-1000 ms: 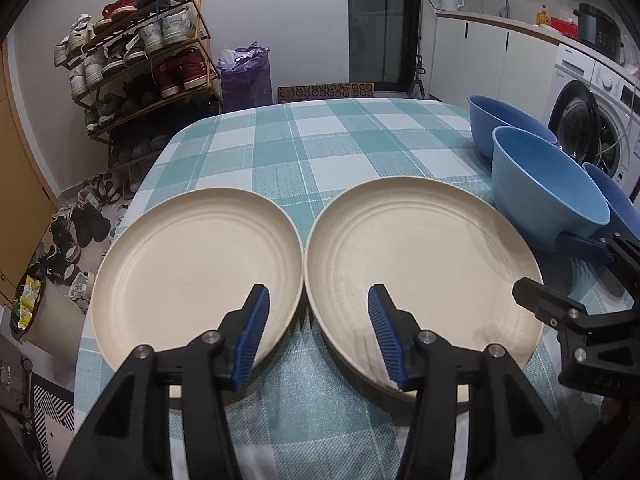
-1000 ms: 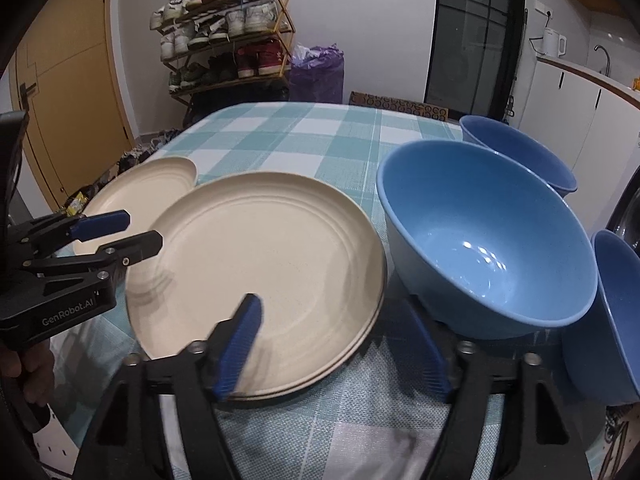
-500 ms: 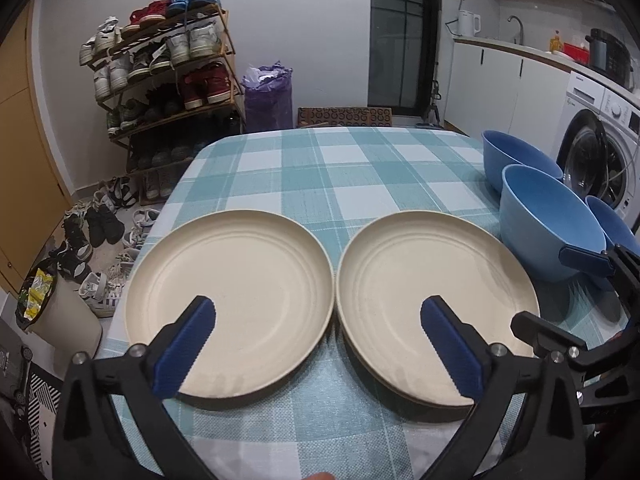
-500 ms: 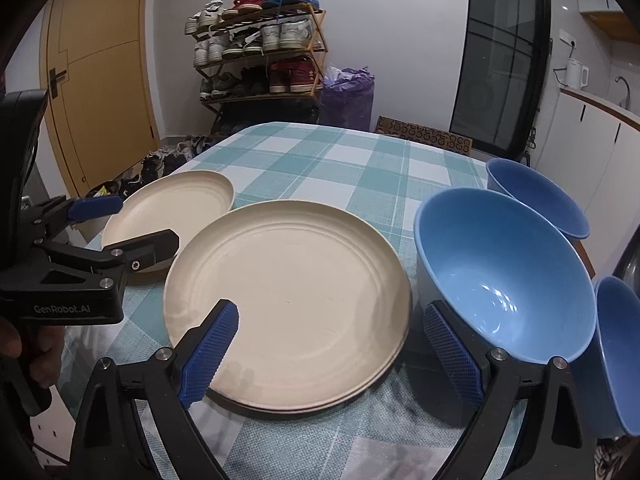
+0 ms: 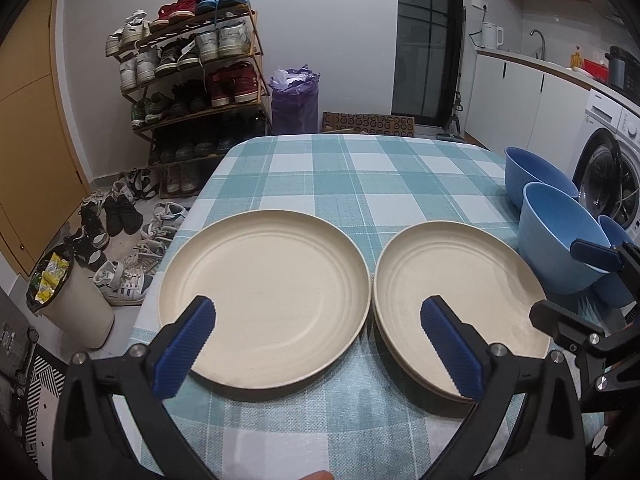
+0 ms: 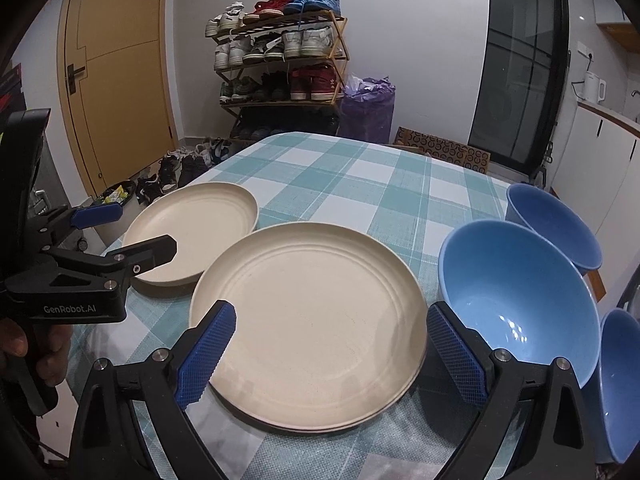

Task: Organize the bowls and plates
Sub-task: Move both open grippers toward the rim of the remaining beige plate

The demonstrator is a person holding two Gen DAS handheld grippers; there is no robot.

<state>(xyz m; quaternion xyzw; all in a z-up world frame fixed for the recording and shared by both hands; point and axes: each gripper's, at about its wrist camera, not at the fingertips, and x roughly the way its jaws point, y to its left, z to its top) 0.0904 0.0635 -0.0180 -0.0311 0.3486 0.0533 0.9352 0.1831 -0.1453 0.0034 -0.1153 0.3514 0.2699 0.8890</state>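
Note:
A single cream plate (image 5: 264, 294) lies on the left of the checked table. Beside it a stack of two cream plates (image 5: 456, 300) lies to the right; both also show in the right wrist view, the single plate (image 6: 196, 232) and the stack (image 6: 312, 320). Three blue bowls stand at the right: the nearest (image 6: 516, 300), a far one (image 6: 556, 224) and one at the edge (image 6: 620, 376). My left gripper (image 5: 316, 344) is open and empty above the table's near edge. My right gripper (image 6: 330, 354) is open and empty, held over the near side of the stack.
The teal checked tablecloth (image 5: 360, 172) covers the table. A shoe rack (image 5: 188, 76), loose shoes and a bin (image 5: 68, 300) stand on the floor to the left. A washing machine (image 5: 612, 172) and white cabinets are at the right.
Both grippers have opened wide and pulled back and up from the plates. The plates and bowls have not moved.

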